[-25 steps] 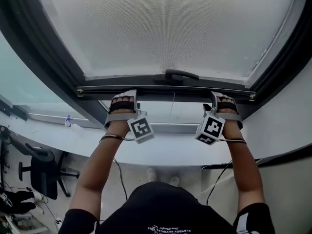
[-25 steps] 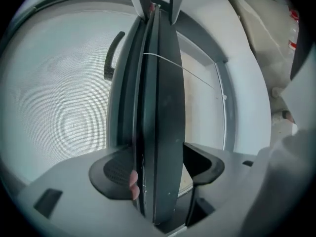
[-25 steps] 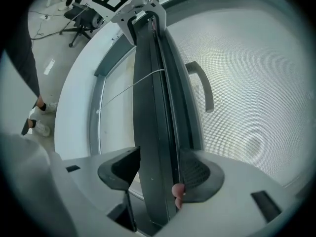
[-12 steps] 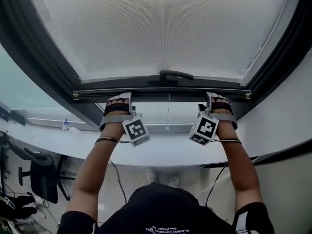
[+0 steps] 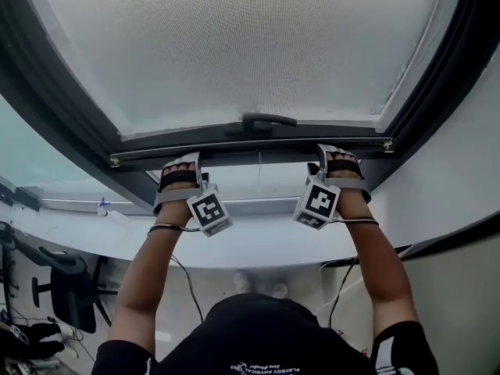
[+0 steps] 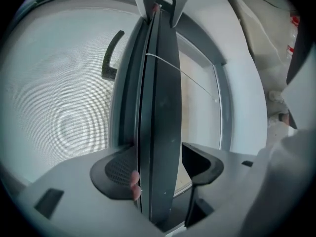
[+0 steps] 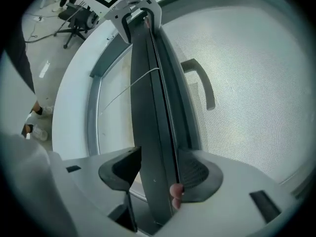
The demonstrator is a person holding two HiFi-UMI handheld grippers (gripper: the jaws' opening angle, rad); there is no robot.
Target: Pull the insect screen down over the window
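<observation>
The insect screen's grey mesh (image 5: 234,45) covers the upper window, and its dark bottom bar (image 5: 250,148) runs across the head view. My left gripper (image 5: 181,169) and right gripper (image 5: 336,161) hold that bar from below, one near each end. In the left gripper view the bar (image 6: 157,98) stands between the jaws of the left gripper (image 6: 158,169), which is shut on it. The right gripper (image 7: 158,174) clamps the bar (image 7: 150,93) the same way. A thin pull cord (image 5: 259,174) hangs from the bar's middle. The window handle (image 5: 262,122) shows through the mesh.
The dark window frame (image 5: 47,108) slants down both sides. Below the bar lie an uncovered strip of window, the lower frame and a white sill (image 5: 258,244). An office chair (image 5: 66,287) and cables are on the floor at left. A white wall (image 5: 461,178) is at right.
Both grippers and the bar have drifted slightly left in the view, still clamped. The strip of window below the bar looks about the same height.
</observation>
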